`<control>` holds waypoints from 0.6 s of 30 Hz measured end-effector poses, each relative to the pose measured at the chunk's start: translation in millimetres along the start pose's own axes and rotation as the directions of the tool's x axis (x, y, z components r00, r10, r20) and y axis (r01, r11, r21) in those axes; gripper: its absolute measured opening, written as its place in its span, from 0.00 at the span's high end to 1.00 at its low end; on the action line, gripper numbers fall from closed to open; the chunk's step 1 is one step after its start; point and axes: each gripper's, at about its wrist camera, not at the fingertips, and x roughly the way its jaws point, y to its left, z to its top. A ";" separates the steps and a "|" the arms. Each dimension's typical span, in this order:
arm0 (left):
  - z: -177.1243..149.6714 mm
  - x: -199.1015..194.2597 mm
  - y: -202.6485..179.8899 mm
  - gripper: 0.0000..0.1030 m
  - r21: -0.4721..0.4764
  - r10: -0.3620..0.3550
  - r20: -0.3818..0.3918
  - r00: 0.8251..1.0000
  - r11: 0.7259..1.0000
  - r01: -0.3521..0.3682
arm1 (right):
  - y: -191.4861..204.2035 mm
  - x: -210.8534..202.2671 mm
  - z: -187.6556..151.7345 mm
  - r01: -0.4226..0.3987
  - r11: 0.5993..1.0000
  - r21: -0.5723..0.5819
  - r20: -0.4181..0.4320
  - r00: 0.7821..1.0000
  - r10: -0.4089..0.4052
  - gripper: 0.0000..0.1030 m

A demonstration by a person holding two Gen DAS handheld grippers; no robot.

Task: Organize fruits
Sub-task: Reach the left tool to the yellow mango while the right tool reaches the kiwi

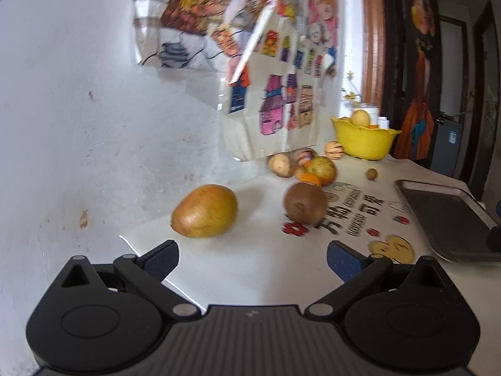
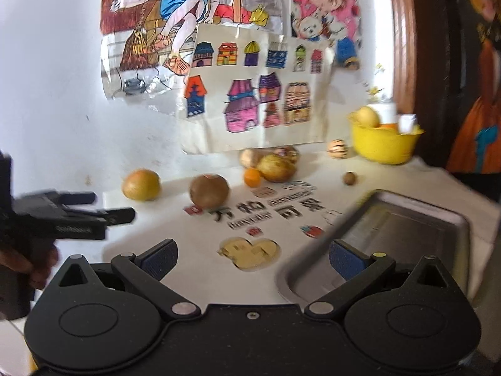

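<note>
Your left gripper (image 1: 253,261) and right gripper (image 2: 253,260) both gape wide, blue ribbed pads bare. Smooth oval yellow-brown fruit (image 1: 204,210) and fuzzy brown kiwi (image 1: 305,203) lie mid-frame on white printed cloth (image 1: 266,260). Dull metal tray (image 2: 404,235) lower right; glossy yellow scalloped bowl (image 1: 363,141) upper right.

A dull metal tray (image 2: 404,225) sits on printed white cloth (image 2: 200,250), near a glossy yellow plastic bowl (image 2: 383,145) and fuzzy brown kiwi (image 1: 305,203).
</note>
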 end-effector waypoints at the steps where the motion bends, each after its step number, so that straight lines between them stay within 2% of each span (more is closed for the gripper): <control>1: 2.9 4.7 4.2 0.00 -0.008 -0.002 -0.008 1.000 1.000 0.001 | -1.8 4.7 7.7 -0.029 0.999 0.026 -0.013 0.999 0.029 0.00; 3: 9.5 14.8 14.1 0.00 -0.024 -0.016 -0.031 0.999 1.000 0.015 | -5.4 14.1 22.9 -0.090 0.994 0.056 -0.044 0.995 0.093 0.00; 7: 20.3 30.1 29.3 0.00 -0.028 -0.018 -0.048 0.999 0.999 0.017 | -4.2 35.4 52.9 -0.142 0.989 0.029 -0.093 0.985 0.144 0.00; 10: 25.8 37.8 31.8 0.00 0.027 -0.016 -0.048 0.999 0.999 0.018 | -3.4 58.8 68.5 -0.175 0.985 0.014 -0.134 0.975 0.175 0.00; 14: 31.2 50.1 31.0 0.00 0.101 -0.014 -0.057 0.998 0.995 0.019 | -1.4 99.5 77.4 -0.186 0.982 -0.033 -0.180 0.968 0.177 0.00; 18: 32.2 61.4 30.5 0.00 0.146 -0.014 -0.080 0.997 0.989 0.026 | -6.5 136.0 79.9 -0.200 0.980 0.010 -0.209 0.958 0.197 0.01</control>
